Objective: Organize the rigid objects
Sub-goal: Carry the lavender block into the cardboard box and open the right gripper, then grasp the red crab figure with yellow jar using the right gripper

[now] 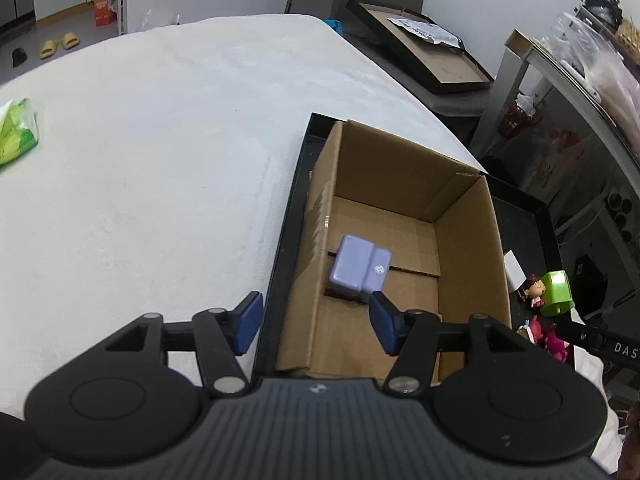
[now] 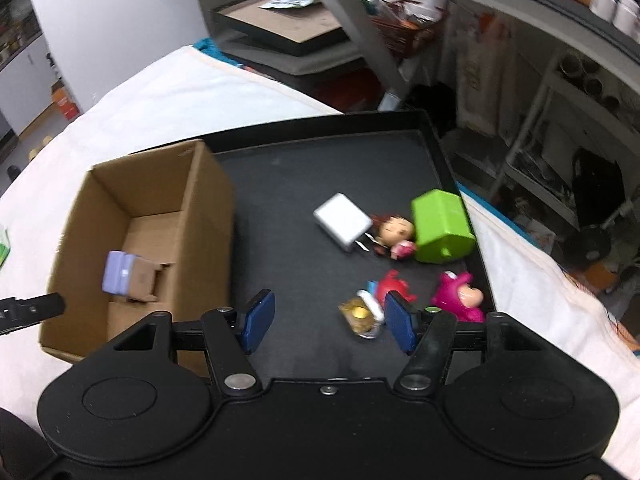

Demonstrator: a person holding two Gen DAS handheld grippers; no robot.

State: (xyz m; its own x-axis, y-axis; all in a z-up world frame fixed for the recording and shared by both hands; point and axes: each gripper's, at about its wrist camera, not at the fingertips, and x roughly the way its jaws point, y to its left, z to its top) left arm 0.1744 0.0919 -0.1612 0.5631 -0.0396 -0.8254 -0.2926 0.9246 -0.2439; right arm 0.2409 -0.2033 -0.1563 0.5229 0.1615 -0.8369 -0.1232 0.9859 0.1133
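A cardboard box (image 1: pixel 460 220) (image 2: pixel 200 200) stands in the left part of a black tray (image 2: pixel 300 168) (image 1: pixel 292 200). A lilac block (image 1: pixel 358 270) (image 2: pixel 118 270) lies on the box floor. My left gripper (image 1: pixel 316 322) hangs open above the box's near left wall, empty. My right gripper (image 2: pixel 330 322) is open over the tray's bare floor, empty. On the tray's right lie a white charger (image 2: pixel 342 222), a doll figure (image 2: pixel 394 234), a green block (image 2: pixel 442 226) (image 1: pixel 556 292), a red figure (image 2: pixel 390 284), a pink figure (image 2: pixel 460 296) and a gold-wrapped piece (image 2: pixel 360 316).
White cloth (image 1: pixel 160 140) covers the table. A green packet (image 1: pixel 16 132) lies at its far left. Beyond the table's right edge stand a metal shelf (image 2: pixel 540 60) and stacked black trays (image 1: pixel 420 52).
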